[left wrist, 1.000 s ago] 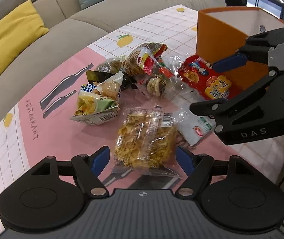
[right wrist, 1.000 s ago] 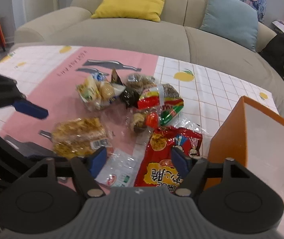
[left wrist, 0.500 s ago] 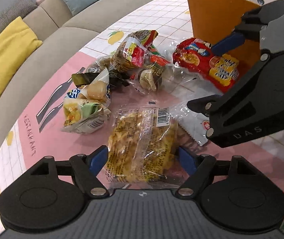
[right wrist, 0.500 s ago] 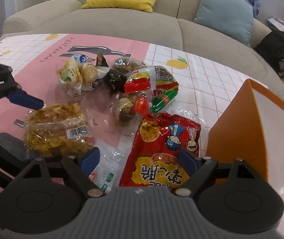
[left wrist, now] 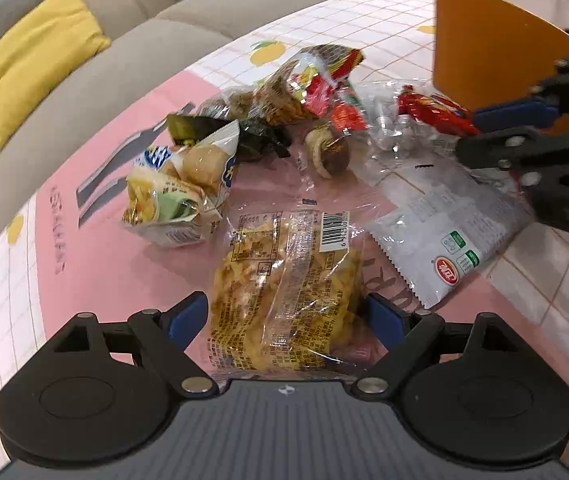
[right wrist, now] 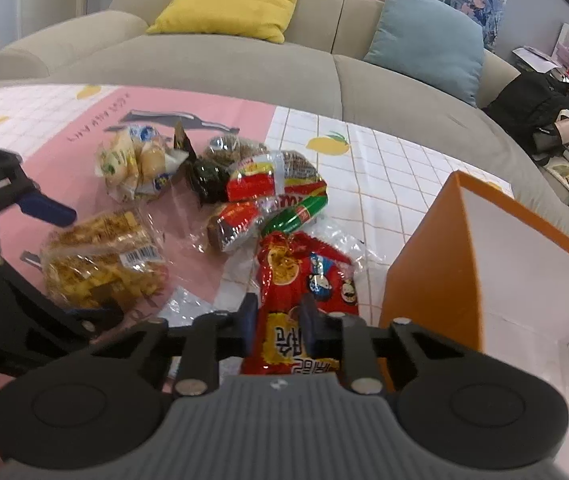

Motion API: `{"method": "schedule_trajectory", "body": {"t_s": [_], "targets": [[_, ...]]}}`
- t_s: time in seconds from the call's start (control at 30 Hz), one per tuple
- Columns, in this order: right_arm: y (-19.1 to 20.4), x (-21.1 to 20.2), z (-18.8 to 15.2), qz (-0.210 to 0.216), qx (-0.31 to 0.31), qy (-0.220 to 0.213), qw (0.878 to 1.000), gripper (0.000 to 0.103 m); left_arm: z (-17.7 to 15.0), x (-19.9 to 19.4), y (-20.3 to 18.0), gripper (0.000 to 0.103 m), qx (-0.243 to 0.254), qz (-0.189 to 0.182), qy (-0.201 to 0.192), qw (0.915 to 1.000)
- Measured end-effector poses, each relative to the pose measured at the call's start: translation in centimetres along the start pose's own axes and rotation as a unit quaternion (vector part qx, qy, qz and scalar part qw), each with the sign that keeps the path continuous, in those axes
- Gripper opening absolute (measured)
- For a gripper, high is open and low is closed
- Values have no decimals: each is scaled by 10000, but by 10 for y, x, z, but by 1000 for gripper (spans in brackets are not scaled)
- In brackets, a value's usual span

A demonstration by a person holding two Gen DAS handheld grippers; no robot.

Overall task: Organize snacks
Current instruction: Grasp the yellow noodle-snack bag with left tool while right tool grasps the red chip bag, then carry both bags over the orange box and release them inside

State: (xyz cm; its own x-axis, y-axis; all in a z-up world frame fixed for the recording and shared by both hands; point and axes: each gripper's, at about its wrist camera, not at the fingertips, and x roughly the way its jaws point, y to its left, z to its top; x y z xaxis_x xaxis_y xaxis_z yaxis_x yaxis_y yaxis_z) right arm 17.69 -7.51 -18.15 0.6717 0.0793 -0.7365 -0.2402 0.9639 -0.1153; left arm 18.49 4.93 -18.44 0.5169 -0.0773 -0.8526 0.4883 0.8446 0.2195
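Observation:
Several snack packs lie in a pile on the pink and white tablecloth. My left gripper is open, its blue pads on either side of a clear bag of yellow crisps, which also shows in the right wrist view. My right gripper is shut on a red snack bag, seen in the left wrist view beside the orange box. A silver-backed packet lies between both grippers.
A pale bun bag, a red and green noodle pack, a round cake and dark wrappers lie behind. The orange box stands open at right. A beige sofa with cushions runs behind the table.
My right gripper closed on the red snack bag. My left gripper moved closer over the yellow crisp bag, still open.

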Motion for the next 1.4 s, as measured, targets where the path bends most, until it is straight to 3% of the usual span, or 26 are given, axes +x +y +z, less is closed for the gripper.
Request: {"method": "schedule_trajectory", "body": {"t_s": [0.07,0.2,0.3,0.47,0.7,1.13,1.4], "targets": [[-3,-6,1,71,90,-38,9999,7,0,-2,2,93,-261,0,120,9996],[-14,-16,6,372,439,-38,9983,0,0,-9,9,81,-808,-28,221,9965],[-22,-23,9,656,748,-53,9950,0,-3,-18,17,72,-1409,-214,249,9895],[-40,-31,8,1258,1487,115,9808,0,-9,-37,25,68,-2245,-566,216,9726],[-53,-52,9,1651,1966,96,9664,0,-2,-80,14,68,-2709,-775,-157,9593],[-105,-143,25,1687,2250,-965,9548,0,58,-150,-11,67,-2439,-902,-953,9609],[-176,-169,7,1029,2688,-1114,9512,0,118,-152,-61,67,-1925,-1326,-1078,9663]]}}
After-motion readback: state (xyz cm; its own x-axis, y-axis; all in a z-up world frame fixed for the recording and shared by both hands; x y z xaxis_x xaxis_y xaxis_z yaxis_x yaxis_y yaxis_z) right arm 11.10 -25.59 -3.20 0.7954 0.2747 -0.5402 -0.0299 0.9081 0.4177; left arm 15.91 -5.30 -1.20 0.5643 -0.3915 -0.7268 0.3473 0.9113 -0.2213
